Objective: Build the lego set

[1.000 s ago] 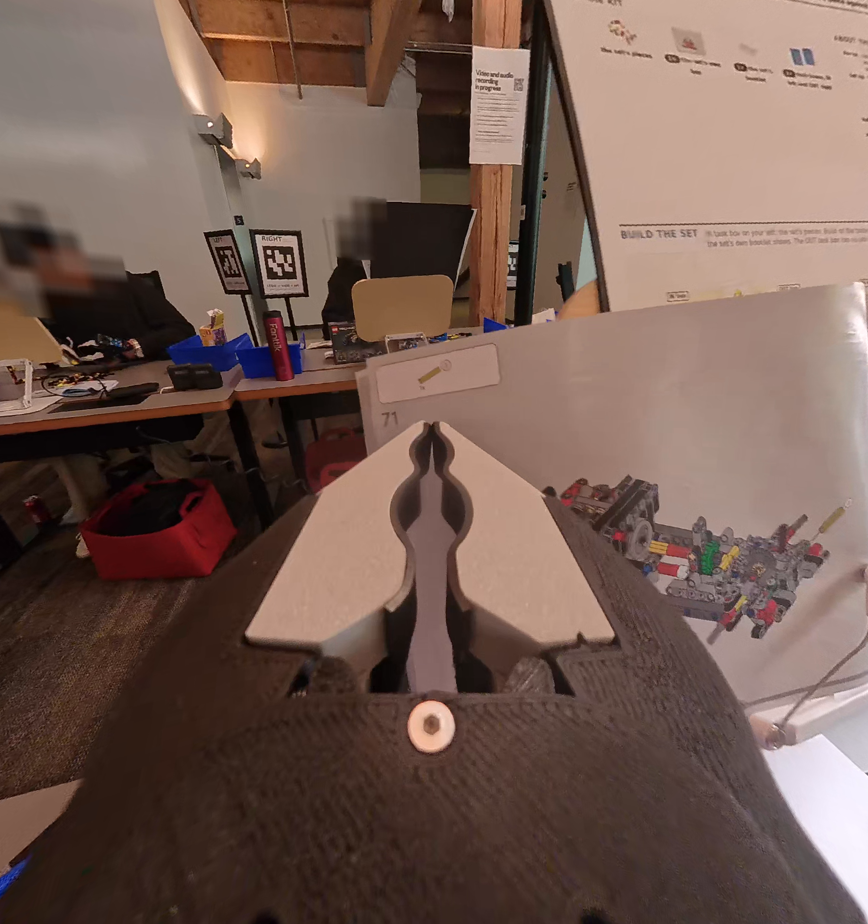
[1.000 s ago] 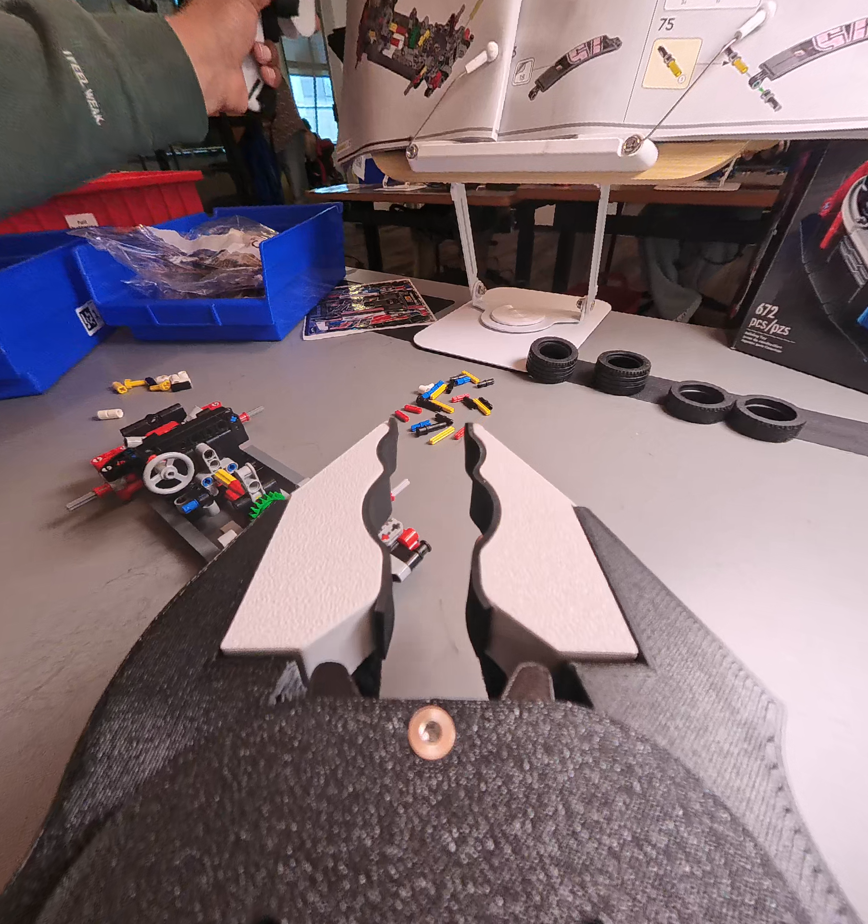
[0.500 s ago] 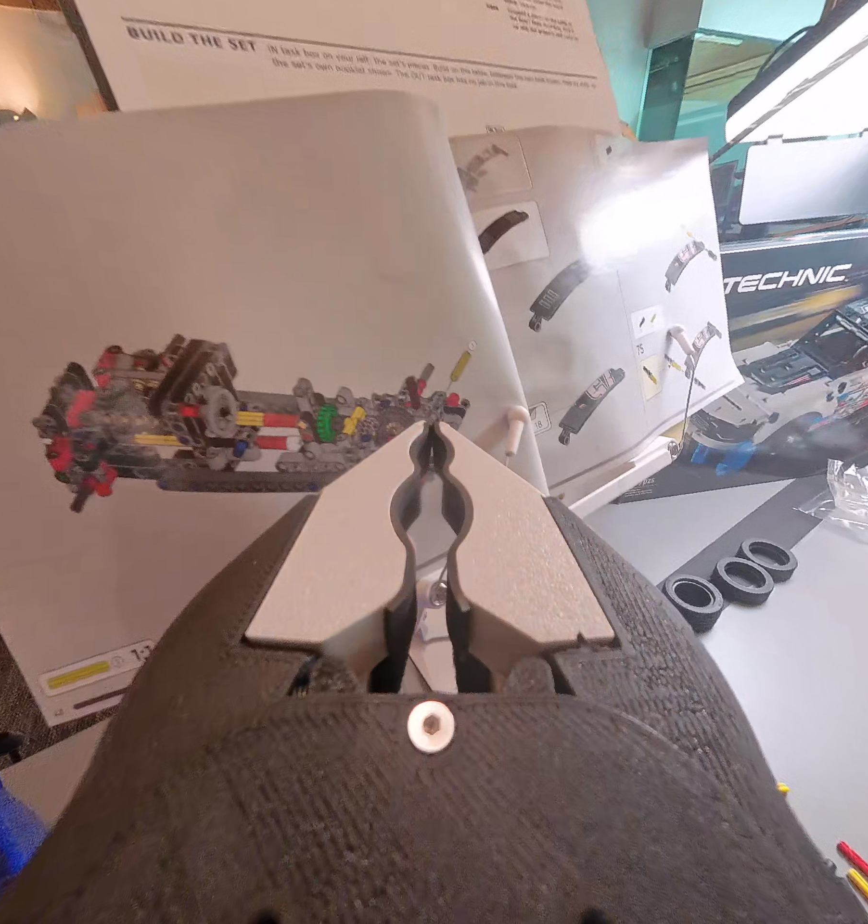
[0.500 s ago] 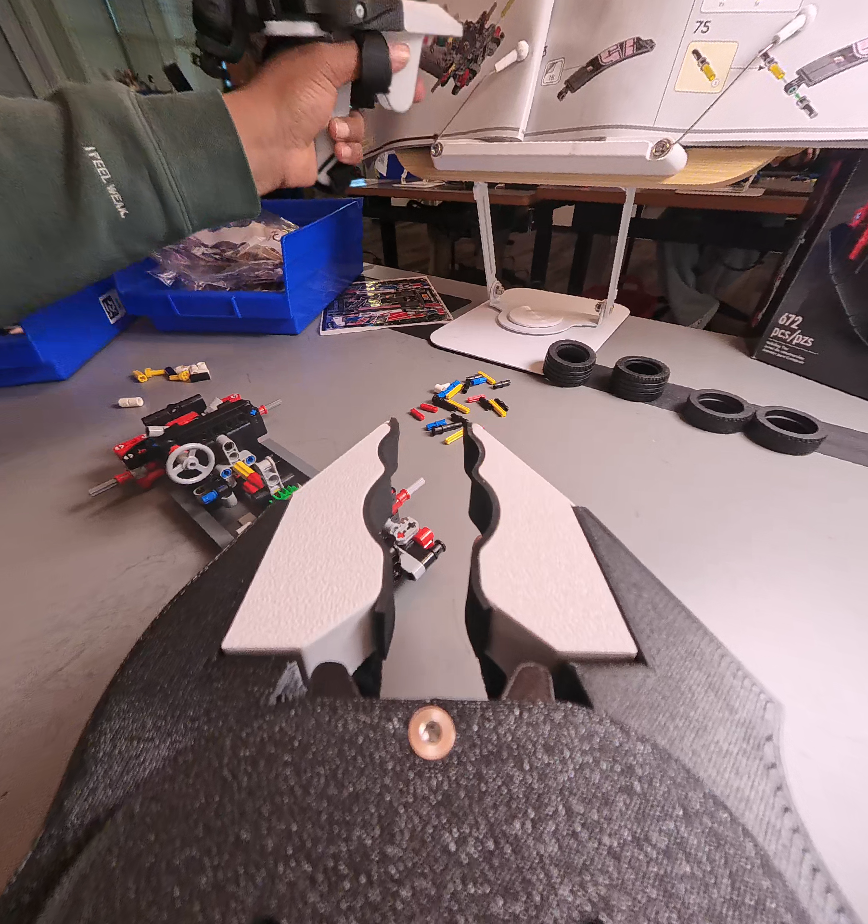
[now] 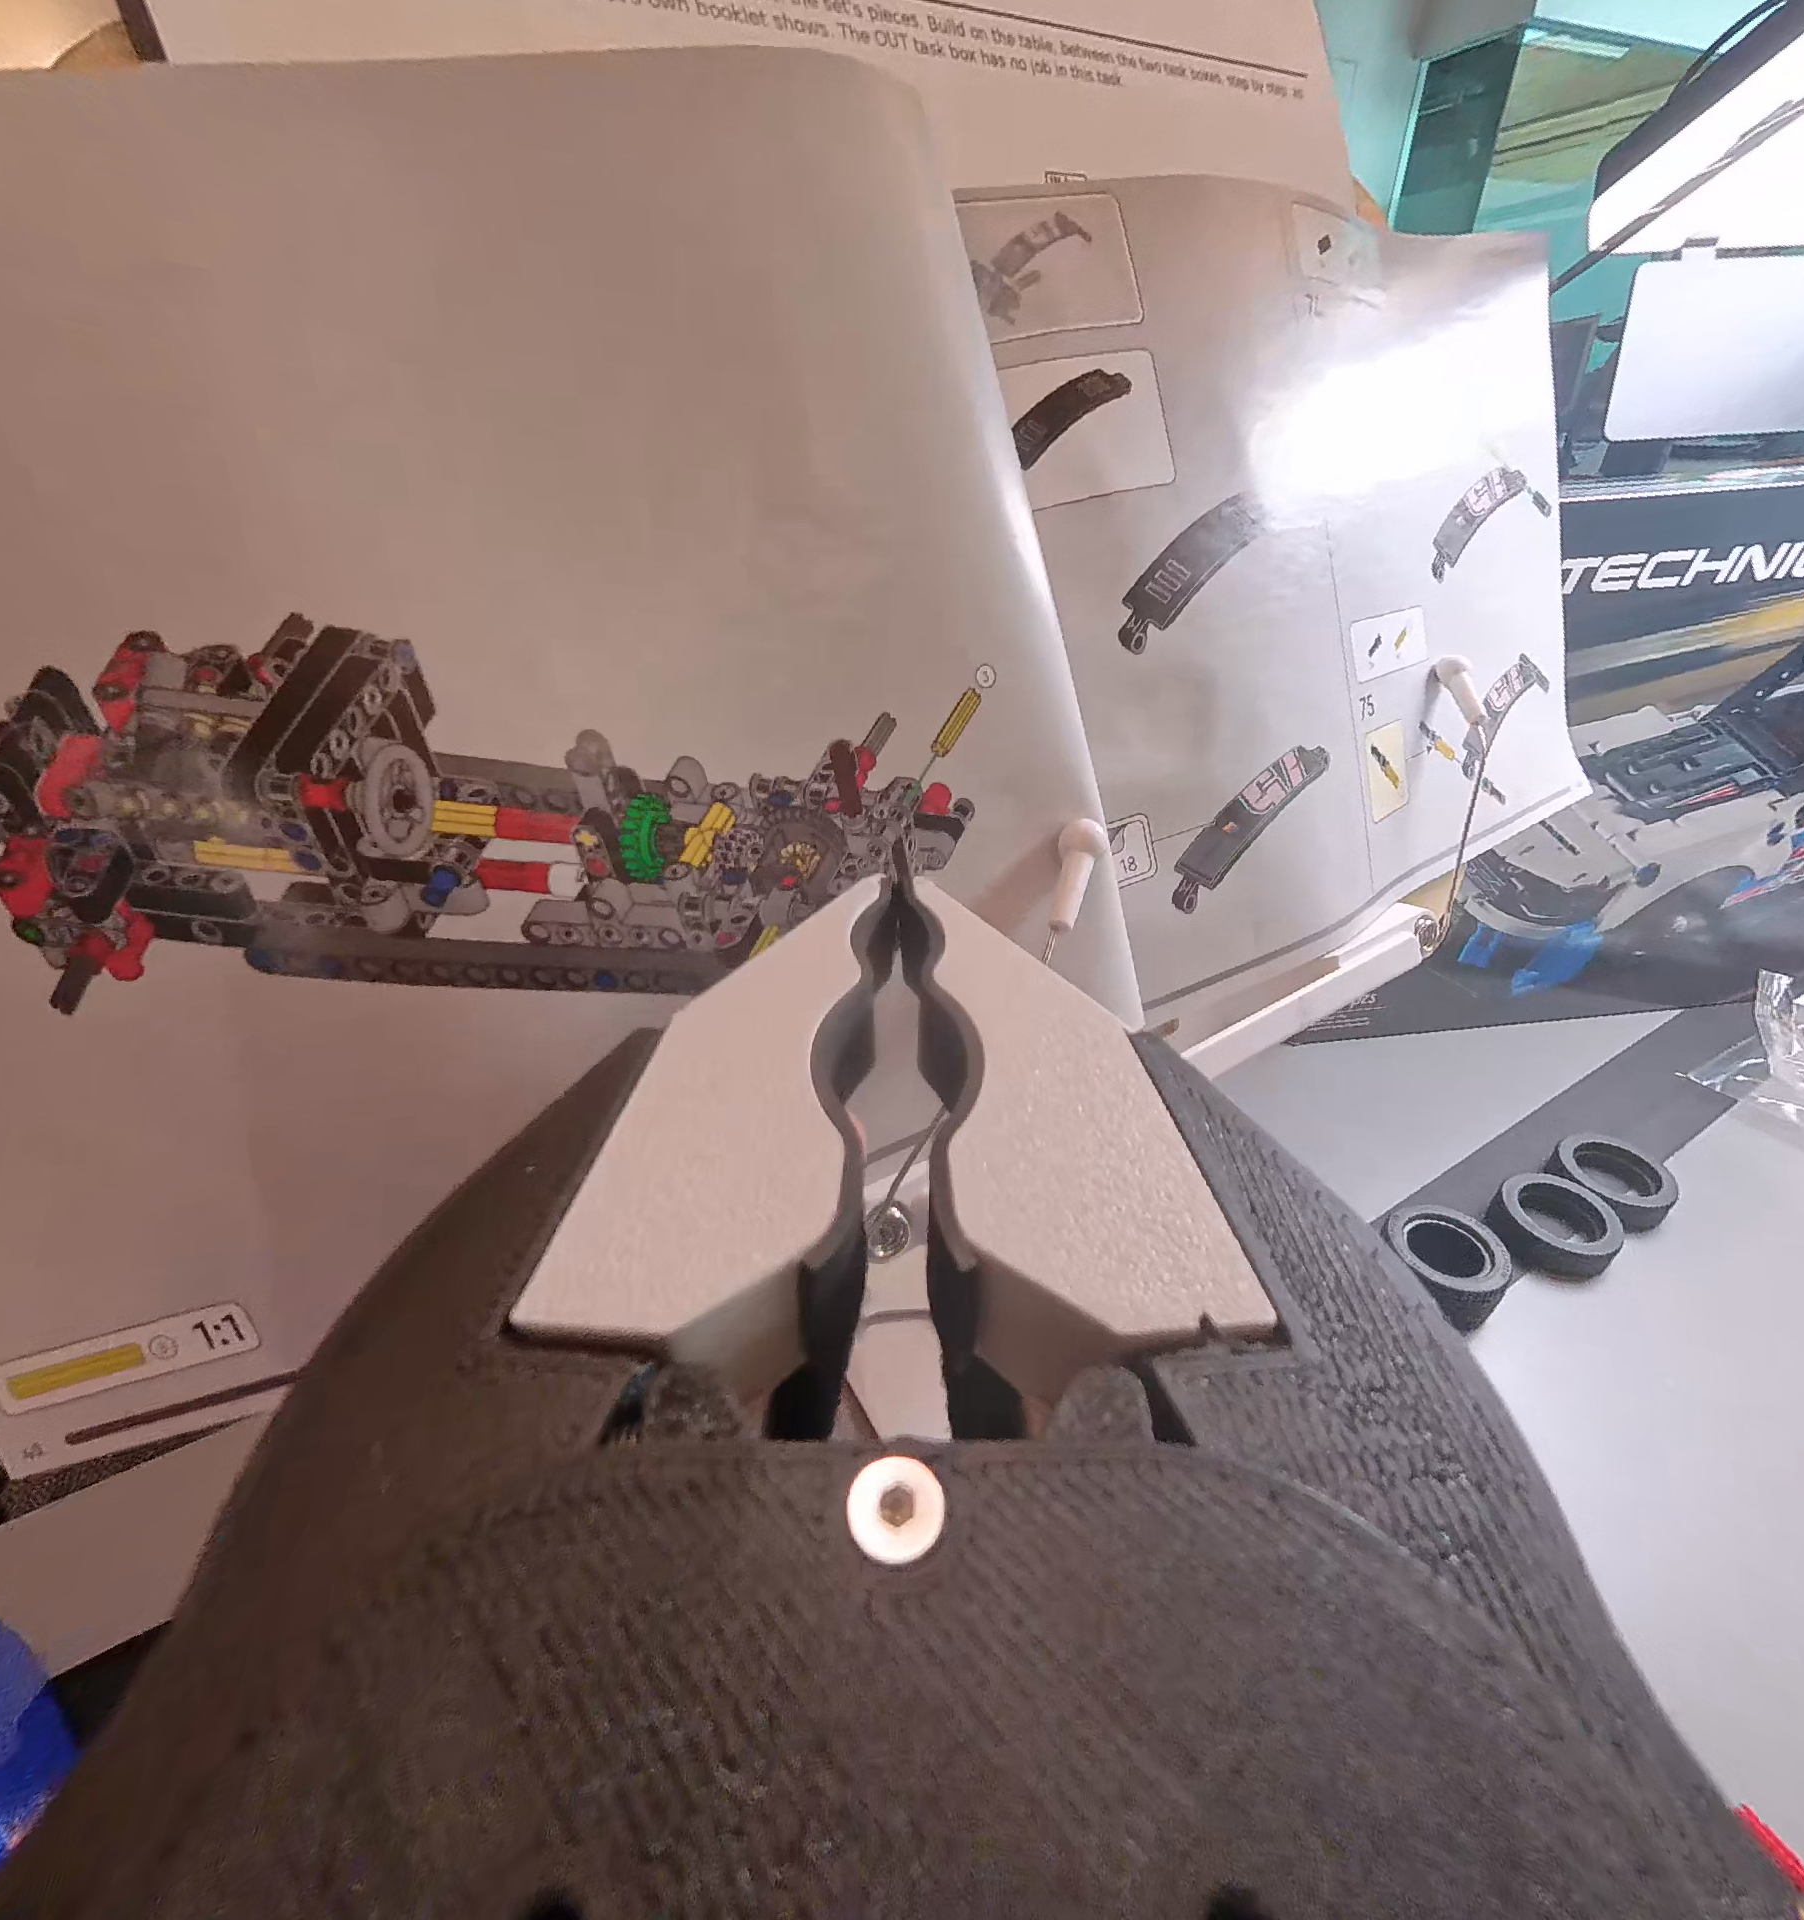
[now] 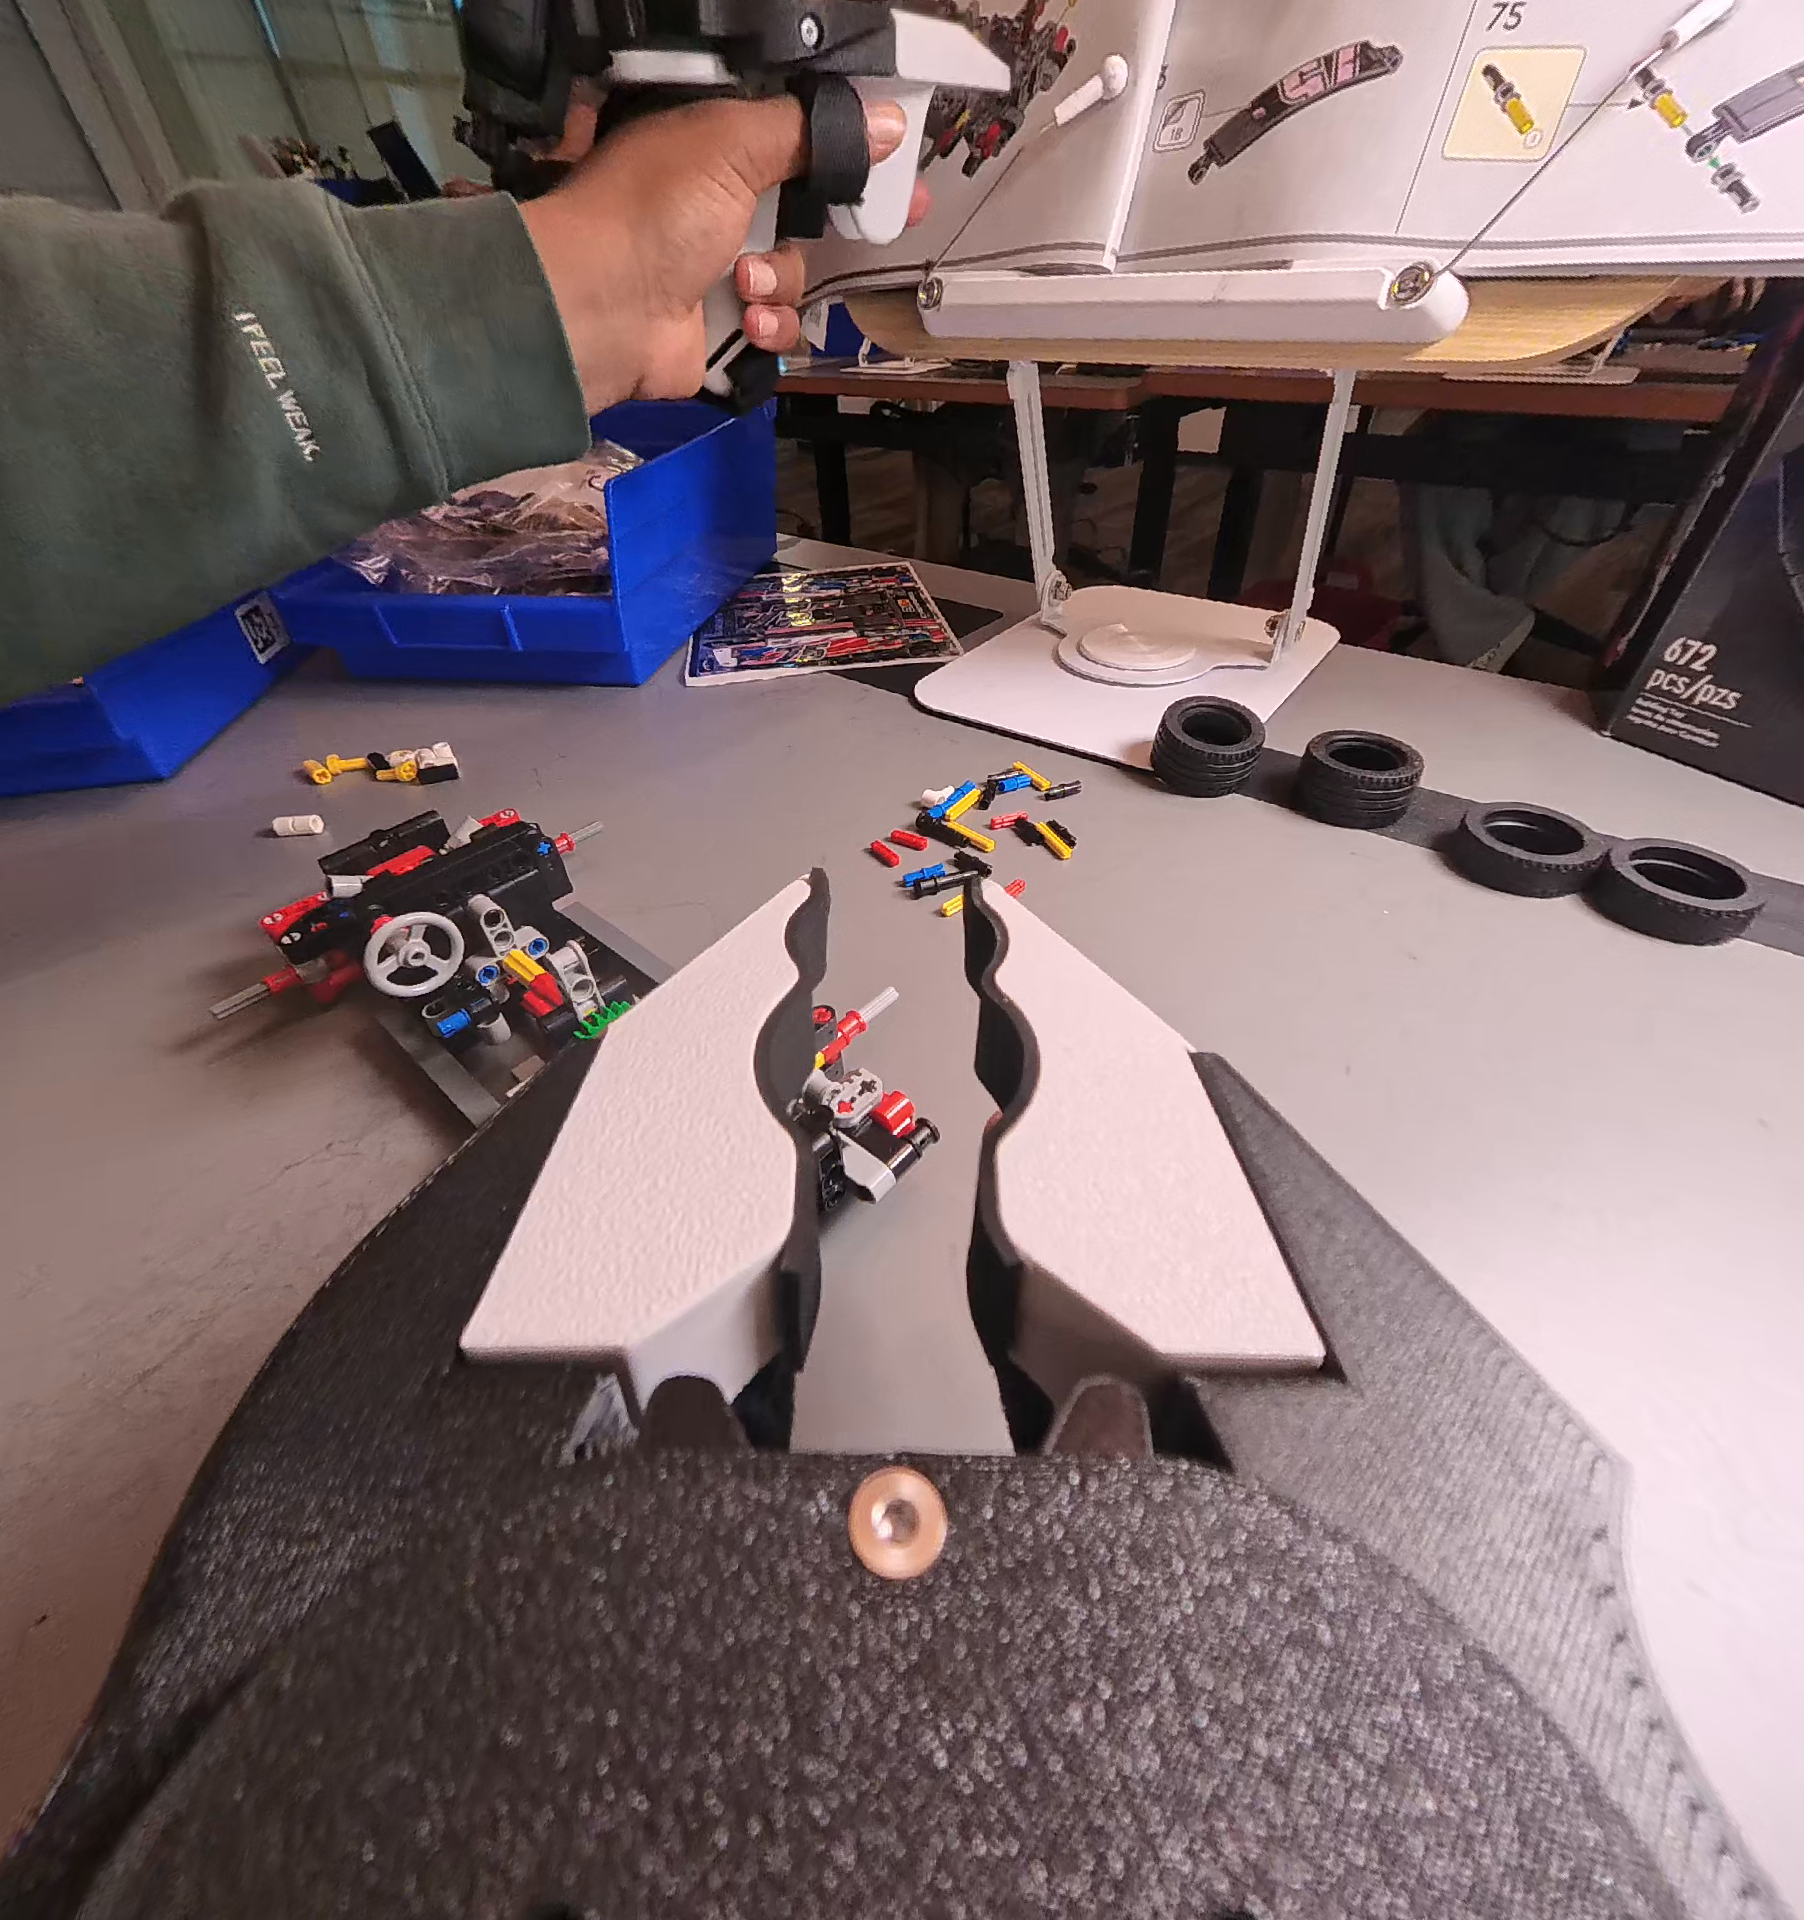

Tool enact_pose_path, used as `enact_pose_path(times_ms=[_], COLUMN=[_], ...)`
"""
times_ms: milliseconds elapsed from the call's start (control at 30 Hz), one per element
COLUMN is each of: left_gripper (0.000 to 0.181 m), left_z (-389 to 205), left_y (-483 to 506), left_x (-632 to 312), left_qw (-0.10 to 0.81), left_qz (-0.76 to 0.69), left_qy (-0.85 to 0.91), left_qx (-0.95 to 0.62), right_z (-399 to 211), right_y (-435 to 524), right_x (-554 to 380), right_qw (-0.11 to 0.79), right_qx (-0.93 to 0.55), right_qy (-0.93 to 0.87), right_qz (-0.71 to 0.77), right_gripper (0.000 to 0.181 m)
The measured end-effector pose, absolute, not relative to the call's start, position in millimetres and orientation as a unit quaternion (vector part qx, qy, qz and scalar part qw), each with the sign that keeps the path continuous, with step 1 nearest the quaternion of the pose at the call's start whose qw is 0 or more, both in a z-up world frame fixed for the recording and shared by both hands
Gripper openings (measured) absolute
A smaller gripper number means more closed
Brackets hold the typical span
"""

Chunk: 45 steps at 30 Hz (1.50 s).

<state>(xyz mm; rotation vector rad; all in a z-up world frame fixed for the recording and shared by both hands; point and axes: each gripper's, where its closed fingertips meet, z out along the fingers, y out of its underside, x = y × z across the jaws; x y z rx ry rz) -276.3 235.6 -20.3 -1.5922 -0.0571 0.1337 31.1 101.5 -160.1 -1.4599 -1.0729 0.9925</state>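
Left tongs [image 5: 893, 883] closed, tips together, nothing visible between them, raised just in front of open instruction booklet [image 5: 565, 436] on white stand [image 6: 1126, 665] at far side of desk [image 6: 1397, 1143]. Right tongs [image 6: 898, 883] parted, empty, low over desk; small lego subassembly [image 6: 862, 1117] lies on desk, seen through gap. Larger lego chassis [image 6: 441, 935] to left. Loose pins [image 6: 981, 831] farther off. Four black tyres [image 6: 1449, 821] in row at right. Blue bins [image 6: 524, 613] far left.
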Motion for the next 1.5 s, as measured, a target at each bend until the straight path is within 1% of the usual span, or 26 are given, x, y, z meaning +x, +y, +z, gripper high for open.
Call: enact_pose_path(times_ms=[233, 367, 533, 700, 867, 1033, 1167, 1267, 1367, 1500], left_gripper=[0.000, 0.000, 0.000, 0.000, 0.006, 0.023, 0.032, 0.034, 0.037, 0.036], left_z=[-32, -25, -5, 0, -23, -69, -113, -136, -139, -138], left_y=[225, 209, 169, 112, 51, 2, -28, -36, -36, -36], left_x=[-278, -274, -256, -223, -176, -130, -115, -118, -122, -130], left_qw=[0.693, 0.702, 0.712, 0.714, 0.720, 0.704, 0.685, 0.682, 0.679, 0.683], left_qz=[0.065, 0.065, 0.067, 0.048, 0.029, -0.021, -0.044, -0.046, -0.032, -0.034], left_qy=[-0.031, -0.022, 0.021, 0.051, 0.045, 0.035, 0.030, 0.023, 0.032, 0.021], left_qx=[-0.717, -0.708, -0.698, -0.696, -0.691, -0.709, -0.726, -0.729, -0.733, -0.730], right_z=[-160, -159, -157, -158, -161, -161, -180, -194, -211, -227], right_y=[98, 99, 101, 101, 102, 105, 117, 142, 166, 183], right_x=[30, 31, 34, 33, 33, 31, 11, -17, -48, -74], right_qw=[0.509, 0.513, 0.517, 0.515, 0.512, 0.515, 0.450, 0.416, 0.364, 0.300], right_qx=[-0.605, -0.605, -0.605, -0.606, -0.612, -0.599, -0.576, -0.573, -0.589, -0.605], right_qy=[-0.450, -0.449, -0.443, -0.443, -0.440, -0.470, -0.594, -0.638, -0.663, -0.689], right_qz=[0.415, 0.412, 0.413, 0.414, 0.412, 0.393, 0.335, 0.302, 0.286, 0.262], right_gripper=[0.023, 0.023, 0.024, 0.024, 0.024, 0.023, 0.018, 0.018, 0.018, 0.018])
